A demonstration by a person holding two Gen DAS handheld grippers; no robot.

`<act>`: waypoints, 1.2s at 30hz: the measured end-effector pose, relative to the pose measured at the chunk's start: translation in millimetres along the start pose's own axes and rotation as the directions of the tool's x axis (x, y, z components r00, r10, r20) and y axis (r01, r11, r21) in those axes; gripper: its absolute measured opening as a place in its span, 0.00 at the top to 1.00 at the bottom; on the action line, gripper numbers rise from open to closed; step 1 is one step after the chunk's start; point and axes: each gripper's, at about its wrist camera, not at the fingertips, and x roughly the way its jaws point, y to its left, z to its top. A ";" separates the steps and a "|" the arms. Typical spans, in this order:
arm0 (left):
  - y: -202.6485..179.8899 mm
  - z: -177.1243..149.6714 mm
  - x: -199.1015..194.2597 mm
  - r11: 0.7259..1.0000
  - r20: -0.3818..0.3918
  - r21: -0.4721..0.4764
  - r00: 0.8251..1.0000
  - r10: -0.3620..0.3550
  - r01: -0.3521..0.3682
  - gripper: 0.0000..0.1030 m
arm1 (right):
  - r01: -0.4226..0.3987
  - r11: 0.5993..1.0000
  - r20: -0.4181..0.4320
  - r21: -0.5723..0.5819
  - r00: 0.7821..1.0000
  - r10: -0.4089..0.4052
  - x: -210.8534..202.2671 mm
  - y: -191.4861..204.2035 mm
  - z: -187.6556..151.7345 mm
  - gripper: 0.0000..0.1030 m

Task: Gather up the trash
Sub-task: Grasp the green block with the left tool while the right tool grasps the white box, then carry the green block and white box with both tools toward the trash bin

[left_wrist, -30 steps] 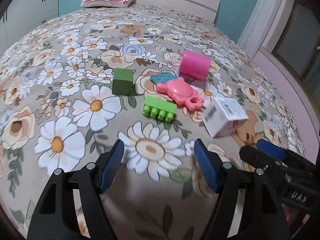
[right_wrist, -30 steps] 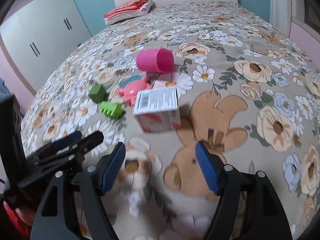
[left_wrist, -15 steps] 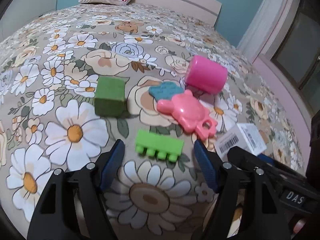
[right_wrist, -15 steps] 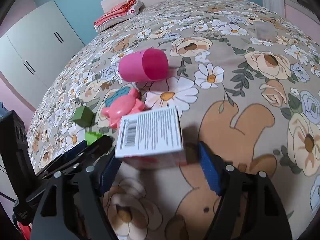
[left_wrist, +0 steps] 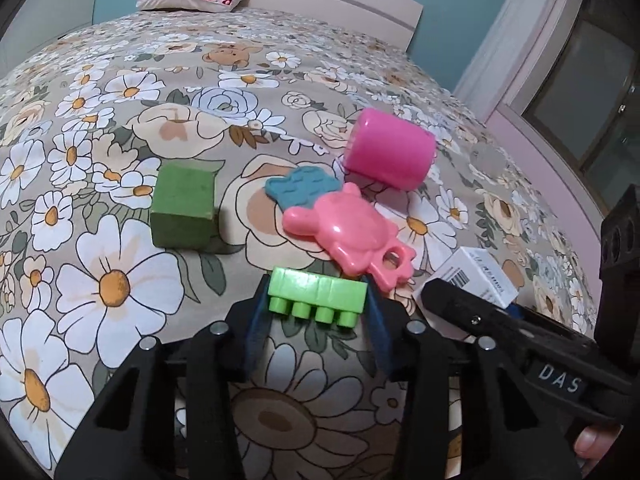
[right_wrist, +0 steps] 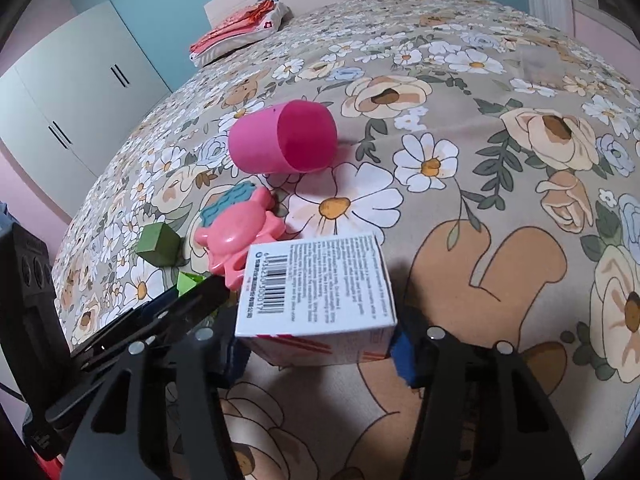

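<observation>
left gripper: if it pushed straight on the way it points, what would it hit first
The left gripper is closing around the light green brick; beyond that, probably the pink bear toy.

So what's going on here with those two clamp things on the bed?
A person is picking items off a flowery bedspread with a hand-held gripper in each hand. The left gripper is closing on a light green toy brick, which sits between its pads. The right gripper is closing around a white carton with a barcode. A pink cup on its side, a pink toy and a dark green block lie untouched.
</observation>
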 end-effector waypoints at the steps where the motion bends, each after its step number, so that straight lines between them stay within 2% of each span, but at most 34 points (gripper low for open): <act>1: 0.8 -0.4 -2.4 1.000 0.009 -0.004 1.000 -0.010 0.010 0.57 | -0.005 1.000 0.001 0.004 1.000 0.005 -2.0 -0.5 -0.5 0.44; 8: -3.4 -1.9 -25.3 1.000 0.054 -0.003 0.999 0.001 -0.001 0.57 | -0.009 1.000 0.028 0.000 1.000 0.009 -25.9 -2.8 -3.9 0.44; 11: -11.8 -4.9 -33.6 1.000 0.039 0.021 0.999 0.010 -0.011 0.57 | -0.010 1.000 0.045 -0.007 0.999 0.010 -41.0 -1.7 -4.2 0.44; 16: -28.3 -10.4 -54.1 0.995 -0.001 0.046 0.996 0.092 -0.092 0.57 | -0.002 1.000 0.051 -0.027 0.999 0.004 -64.8 3.7 -7.4 0.44; 20: -41.0 -14.9 -74.7 0.991 -0.010 0.052 0.992 0.124 -0.123 0.57 | 0.016 0.999 0.054 -0.042 0.998 -0.013 -86.2 6.5 -16.0 0.44; 24: -58.9 -19.9 -105.3 0.986 -0.013 0.063 0.988 0.156 -0.155 0.57 | 0.033 0.998 0.068 -0.057 0.997 -0.029 -113.5 9.9 -24.2 0.44; 27: -68.4 -23.3 -127.2 0.988 -0.029 0.050 0.988 0.149 -0.148 0.57 | 0.046 0.996 0.087 -0.072 0.995 -0.039 -137.0 12.8 -29.6 0.44; 31: -86.9 -31.6 -161.9 0.979 -0.012 0.063 0.981 0.193 -0.192 0.57 | 0.070 0.993 0.122 -0.098 0.991 -0.057 -177.3 17.2 -41.0 0.44; 36: -107.5 -46.2 -210.8 0.984 0.002 0.068 0.986 0.166 -0.165 0.57 | 0.094 0.987 0.157 -0.129 0.985 -0.073 -224.8 21.2 -58.3 0.44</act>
